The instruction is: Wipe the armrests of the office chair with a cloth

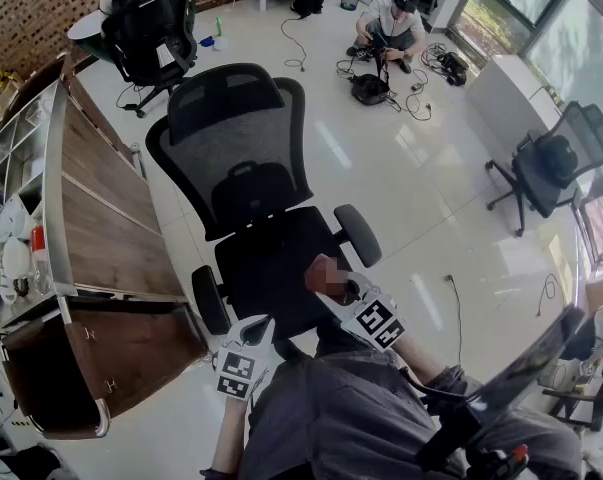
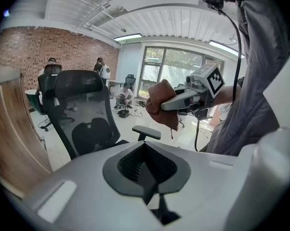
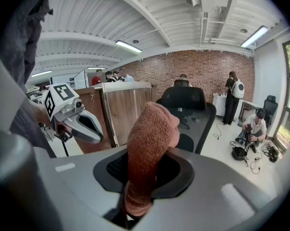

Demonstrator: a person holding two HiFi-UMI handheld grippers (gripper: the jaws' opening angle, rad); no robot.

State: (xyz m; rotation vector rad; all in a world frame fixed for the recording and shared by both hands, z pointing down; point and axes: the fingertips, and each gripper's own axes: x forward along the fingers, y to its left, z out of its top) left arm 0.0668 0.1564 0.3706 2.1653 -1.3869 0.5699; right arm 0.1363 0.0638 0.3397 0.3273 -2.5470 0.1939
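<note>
You hold two tongs, one in each hand, low over the seat of the black office chair (image 1: 231, 138) right in front of you.

Your right tongs (image 1: 343, 290) are clenched on one reddish-brown cloth (image 3: 152, 138). It stands up out of the jaws in a bunched roll. In the left gripper view the cloth hangs just above the right armrest (image 1: 358, 235), with a gap between them. In the head view it sits over the right side of the seat, near that armrest.

Your left tongs (image 1: 253, 330) are closed with nothing between the jaws. They sit at the near edge of the seat, just right of the left armrest (image 1: 210, 300). That makes two armrests, one on each side of the seat, and neither is touched by cloth or tongs.

The head view shows three black office chairs in all:
- the one you work on
- a second chair (image 1: 146, 23) at the far left
- a third chair (image 1: 551, 158) well off to the right

One long wooden counter (image 1: 101, 198) runs along the left side, close beside your chair. Far across the pale floor (image 1: 381, 168), one person (image 1: 391, 23) crouches among loose cables.
</note>
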